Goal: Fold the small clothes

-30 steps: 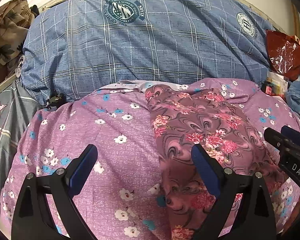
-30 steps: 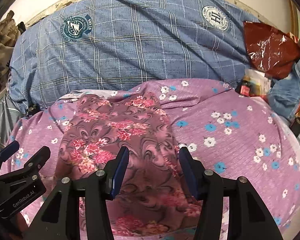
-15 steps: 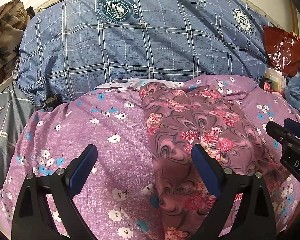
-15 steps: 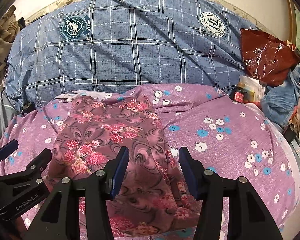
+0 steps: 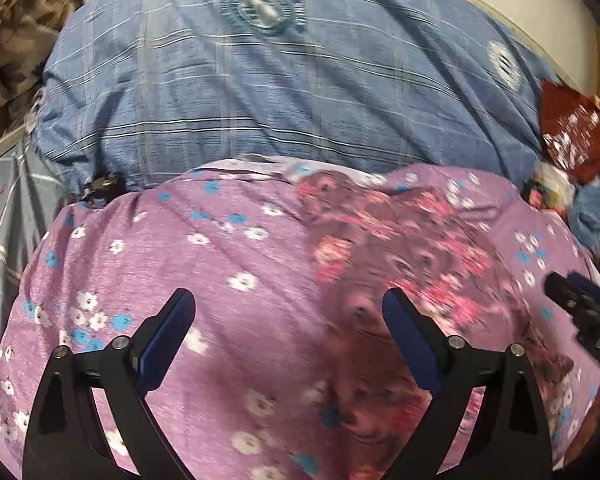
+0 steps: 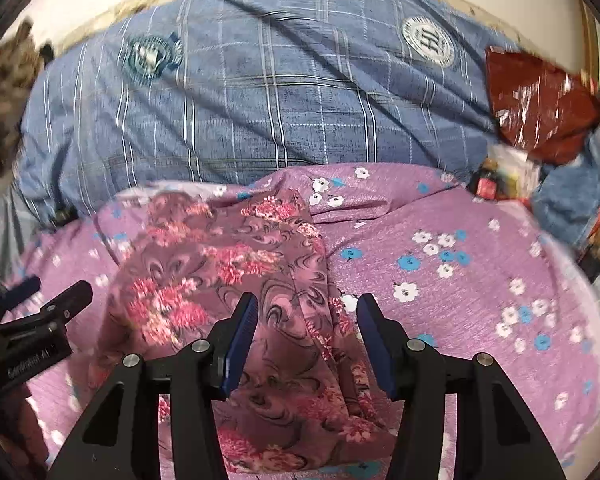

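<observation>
The floral garment (image 6: 236, 280) is lying spread along the purple flowered bedspread (image 6: 480, 280), filling the lower centre of the right wrist view and the lower right of the left wrist view, probably laid flat there so a fold can be made on a soft, even surface. The right gripper (image 6: 306, 320) is hovering over the garment's right edge with its jaws roughly half open and nothing pinched between them, seemingly lining up to take that edge. The left gripper (image 5: 288, 320) is sitting wide open and empty, one finger over bare bedspread and the other over the garment's left edge. Behind, in the upper half of both frames, a blue checked quilt (image 6: 260, 92) is carrying round crest badges, one showing what looks like "HL"; the rest is blurred. White lettering on the left gripper's body is unreadable in this blur.
</observation>
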